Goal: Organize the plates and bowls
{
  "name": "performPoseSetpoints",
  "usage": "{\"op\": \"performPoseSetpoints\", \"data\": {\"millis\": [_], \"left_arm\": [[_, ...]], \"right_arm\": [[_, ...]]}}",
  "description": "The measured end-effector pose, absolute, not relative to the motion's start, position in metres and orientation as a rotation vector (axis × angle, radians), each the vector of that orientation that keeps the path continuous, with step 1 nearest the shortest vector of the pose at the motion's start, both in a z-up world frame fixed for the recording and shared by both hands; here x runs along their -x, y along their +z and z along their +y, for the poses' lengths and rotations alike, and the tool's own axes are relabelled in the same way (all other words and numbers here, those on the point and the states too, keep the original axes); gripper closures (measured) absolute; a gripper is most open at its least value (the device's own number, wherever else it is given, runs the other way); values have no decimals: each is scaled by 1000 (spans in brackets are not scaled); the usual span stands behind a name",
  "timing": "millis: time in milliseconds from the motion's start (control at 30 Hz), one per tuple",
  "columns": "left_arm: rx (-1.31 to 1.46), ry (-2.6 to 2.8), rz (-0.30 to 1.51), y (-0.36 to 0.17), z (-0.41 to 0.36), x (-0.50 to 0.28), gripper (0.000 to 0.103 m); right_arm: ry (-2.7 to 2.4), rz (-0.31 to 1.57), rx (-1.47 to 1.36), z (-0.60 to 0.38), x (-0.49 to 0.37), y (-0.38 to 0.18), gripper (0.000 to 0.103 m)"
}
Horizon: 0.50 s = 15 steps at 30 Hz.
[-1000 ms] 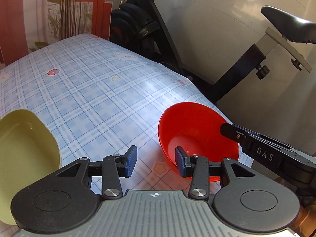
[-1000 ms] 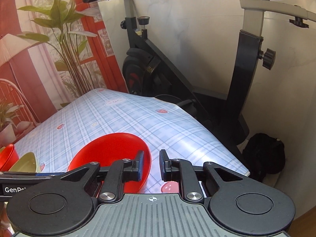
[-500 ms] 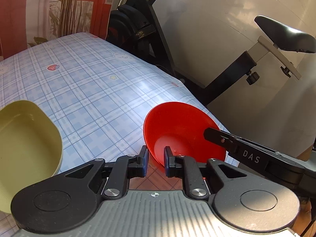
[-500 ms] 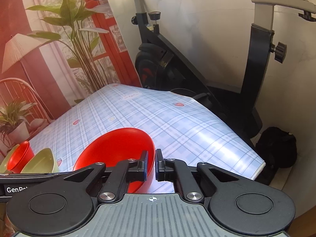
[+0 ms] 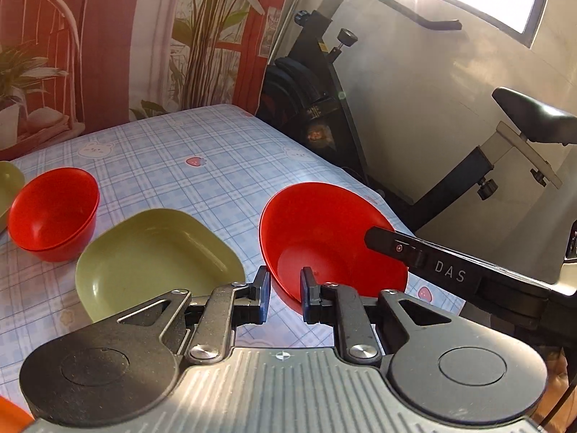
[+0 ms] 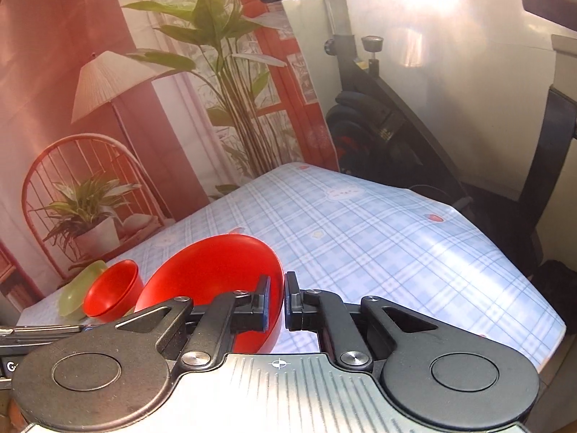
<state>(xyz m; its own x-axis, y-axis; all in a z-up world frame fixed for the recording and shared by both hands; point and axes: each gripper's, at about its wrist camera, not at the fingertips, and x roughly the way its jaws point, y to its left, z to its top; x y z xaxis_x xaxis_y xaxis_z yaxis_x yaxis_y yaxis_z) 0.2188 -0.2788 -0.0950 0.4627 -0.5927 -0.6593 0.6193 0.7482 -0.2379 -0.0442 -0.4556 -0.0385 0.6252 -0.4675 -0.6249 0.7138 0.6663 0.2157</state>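
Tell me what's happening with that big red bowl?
Two hand-held grippers are holding the big red bowl by its rim, tilted. The right gripper pinches one side, and the left gripper straddles the other. On the checked tablecloth sit a green dish and a smaller red bowl, waiting to be sorted.

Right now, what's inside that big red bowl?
The big red bowl looks bare inside. Only fingers reach over its rim: one left finger on the near side, one right finger on the far side. They cover small patches of the wall.
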Motion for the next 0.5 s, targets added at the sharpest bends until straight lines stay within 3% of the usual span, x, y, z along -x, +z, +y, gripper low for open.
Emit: {"op": "performPoseSetpoints", "data": {"millis": [500], "left_arm": [[62,-548,661,-12,-158,-232,85]], "right_arm": [[-418,507,-353,-379,-88,14,96]]}}
